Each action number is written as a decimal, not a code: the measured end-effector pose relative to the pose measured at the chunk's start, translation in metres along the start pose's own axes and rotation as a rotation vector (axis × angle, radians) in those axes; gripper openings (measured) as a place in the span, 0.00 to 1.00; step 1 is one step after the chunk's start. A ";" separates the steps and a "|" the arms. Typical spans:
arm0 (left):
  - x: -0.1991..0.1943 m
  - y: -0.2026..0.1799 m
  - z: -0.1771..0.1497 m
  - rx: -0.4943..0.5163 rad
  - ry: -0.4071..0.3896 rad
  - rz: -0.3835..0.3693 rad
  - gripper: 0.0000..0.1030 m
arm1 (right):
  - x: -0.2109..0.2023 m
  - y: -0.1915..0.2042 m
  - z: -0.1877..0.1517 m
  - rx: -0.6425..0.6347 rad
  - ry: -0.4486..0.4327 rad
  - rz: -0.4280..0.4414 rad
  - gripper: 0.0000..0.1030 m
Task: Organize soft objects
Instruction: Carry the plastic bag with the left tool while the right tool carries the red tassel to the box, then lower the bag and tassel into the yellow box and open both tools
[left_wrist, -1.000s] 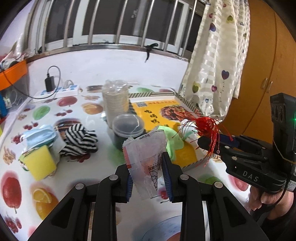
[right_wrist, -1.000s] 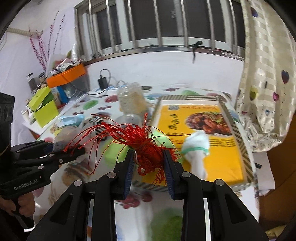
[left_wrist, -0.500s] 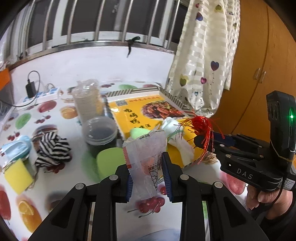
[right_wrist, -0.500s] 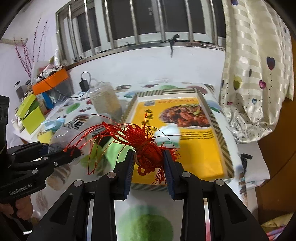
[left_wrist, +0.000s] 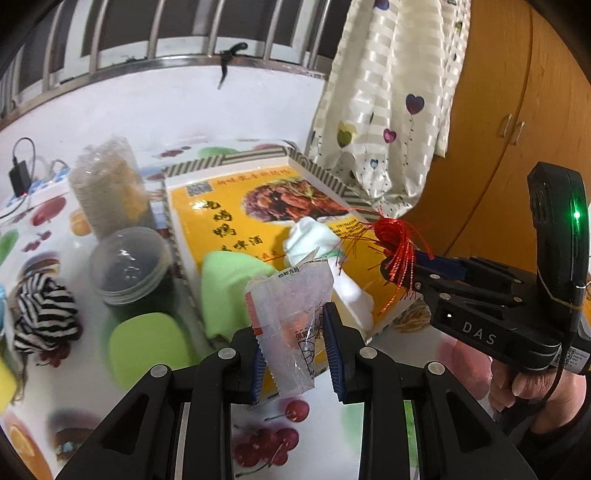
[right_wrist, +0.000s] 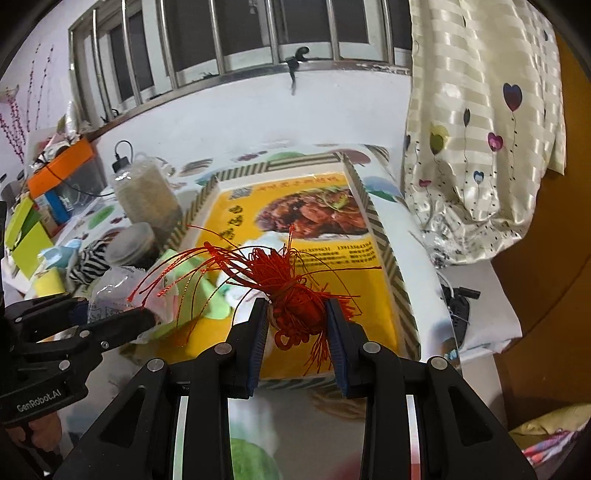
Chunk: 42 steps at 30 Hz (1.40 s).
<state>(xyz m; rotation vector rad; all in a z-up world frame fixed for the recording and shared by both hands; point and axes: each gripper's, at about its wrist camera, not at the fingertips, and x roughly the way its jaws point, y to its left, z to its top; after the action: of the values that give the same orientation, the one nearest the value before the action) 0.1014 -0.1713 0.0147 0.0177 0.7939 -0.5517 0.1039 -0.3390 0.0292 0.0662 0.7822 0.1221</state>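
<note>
Left gripper (left_wrist: 295, 343) jaws clamped on clear plastic wrapper (left_wrist: 290, 314). Right gripper (right_wrist: 297, 332) jaws clamped on red tassel (right_wrist: 291, 295), above yellow box (right_wrist: 369, 295).

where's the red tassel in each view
Left wrist view: the red tassel is right of centre, clamped at the tip of the right hand-held gripper, over the yellow box's right edge.
Right wrist view: the red tassel is at centre, between the right hand-held gripper's blue pads, strands fanning left.
Shared landmark: the yellow box with the food picture, behind the tassel in both.
</note>
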 end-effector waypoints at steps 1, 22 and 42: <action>0.003 0.000 0.000 0.001 0.006 -0.002 0.26 | 0.002 -0.001 0.000 0.001 0.005 -0.003 0.32; 0.031 -0.006 0.002 0.030 0.052 -0.012 0.38 | 0.008 -0.003 -0.002 -0.014 0.018 -0.040 0.37; -0.018 -0.002 -0.010 0.006 -0.019 0.020 0.38 | -0.028 0.016 -0.009 -0.040 -0.032 -0.004 0.38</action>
<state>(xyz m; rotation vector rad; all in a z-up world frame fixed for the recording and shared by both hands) 0.0833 -0.1627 0.0205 0.0258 0.7724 -0.5351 0.0766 -0.3265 0.0437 0.0289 0.7472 0.1327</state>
